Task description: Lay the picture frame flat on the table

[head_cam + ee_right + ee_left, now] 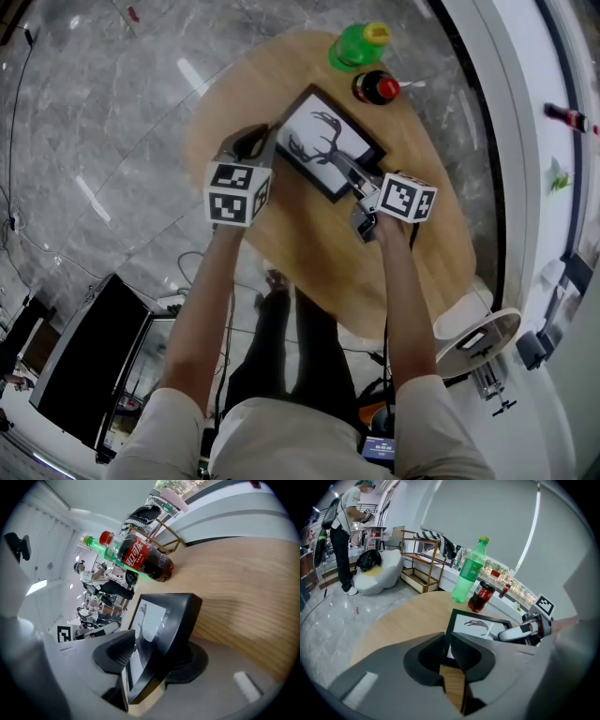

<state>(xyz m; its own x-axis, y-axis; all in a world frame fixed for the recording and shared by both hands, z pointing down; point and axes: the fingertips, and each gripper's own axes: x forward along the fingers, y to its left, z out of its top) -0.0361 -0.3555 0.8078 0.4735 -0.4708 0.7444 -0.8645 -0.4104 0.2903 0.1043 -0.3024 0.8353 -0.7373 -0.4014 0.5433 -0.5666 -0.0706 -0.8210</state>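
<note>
1. Picture frame [328, 141] face up on the desk [309, 253], flat or very nearly so, reaching from the left gripper [446, 637] tips across to the right gripper [154, 644] tips.
2. Left gripper: jaws a little apart, straddling the frame's near corner without pinching it; bare desk visible through the gap behind the tips.
3. Right gripper: jaws wide apart, one over the glass, the other by the thick back edge, frame between them but not squeezed.
4. Taken from two sides, probably to lower it level and spare the glass a slap on the wood.
5. Loose at both ends, likely with the weight now on the desk.
6. Green bottle [359, 44] and cola bottle [377, 88] near the frame's far edge, ahead of both grippers; safer to back straight out than to push forward.
</note>
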